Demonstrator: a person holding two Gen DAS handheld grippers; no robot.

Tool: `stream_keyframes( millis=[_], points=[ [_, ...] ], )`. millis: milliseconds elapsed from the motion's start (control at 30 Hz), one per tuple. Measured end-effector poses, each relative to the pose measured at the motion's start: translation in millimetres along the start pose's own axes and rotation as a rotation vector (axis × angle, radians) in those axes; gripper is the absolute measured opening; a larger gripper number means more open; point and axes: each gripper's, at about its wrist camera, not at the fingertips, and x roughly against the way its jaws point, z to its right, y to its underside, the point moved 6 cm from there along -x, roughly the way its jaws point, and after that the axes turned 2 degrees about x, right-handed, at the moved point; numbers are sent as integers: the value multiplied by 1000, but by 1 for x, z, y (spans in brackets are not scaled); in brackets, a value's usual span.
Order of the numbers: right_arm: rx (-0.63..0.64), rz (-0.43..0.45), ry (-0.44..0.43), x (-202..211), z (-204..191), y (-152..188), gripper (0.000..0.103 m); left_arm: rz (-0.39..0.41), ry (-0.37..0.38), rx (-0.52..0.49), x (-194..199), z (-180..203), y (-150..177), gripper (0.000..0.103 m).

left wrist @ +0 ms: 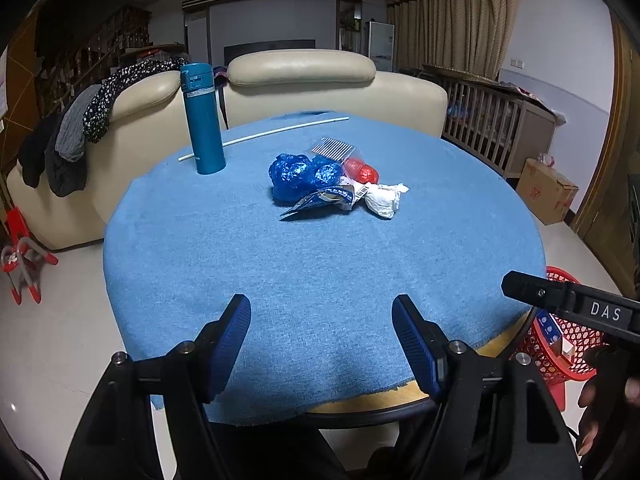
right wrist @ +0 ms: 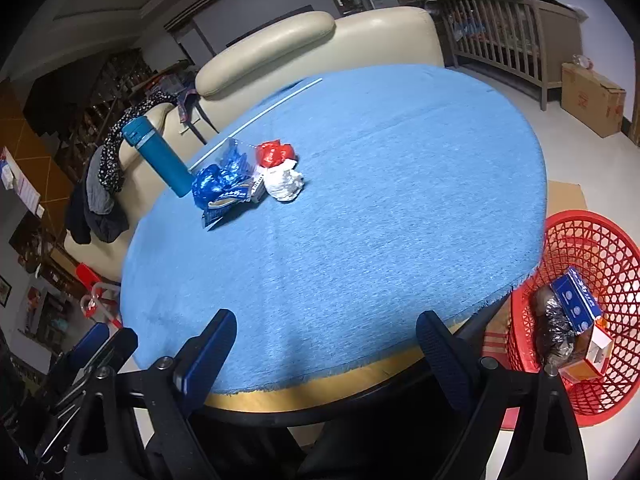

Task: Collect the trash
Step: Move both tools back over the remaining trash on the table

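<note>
The left hand-held gripper point(left wrist: 321, 334) and the right hand-held gripper point(right wrist: 326, 342) both hover with blue-padded fingers spread wide, holding nothing, side by side.

The near half of the round table point(left wrist: 280, 280) lies bare under its blue cloth, open to approach from the front edge. Farther in, a huddle of crumpled trash point(left wrist: 332, 184) sits mid-table. The upright teal flask point(left wrist: 203, 120) stands near its left, with a thin white rod point(left wrist: 264, 134) lying behind both. The red basket point(right wrist: 592, 240) stands on the floor just beside the table's right edge.
</note>
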Motion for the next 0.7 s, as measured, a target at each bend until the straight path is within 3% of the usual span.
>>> stream_keyframes(
  millis=[233, 433, 700],
  points=[
    [13, 33, 1, 4, 3, -7, 93, 27, -20, 16, -2, -8, -6, 74],
    [-11, 6, 13, -18, 17, -13, 93, -29, -40, 31, -29, -17, -14, 74],
    [-41, 39, 8, -34, 27, -44, 93, -85, -34, 89, -69, -31, -46, 74]
  ],
)
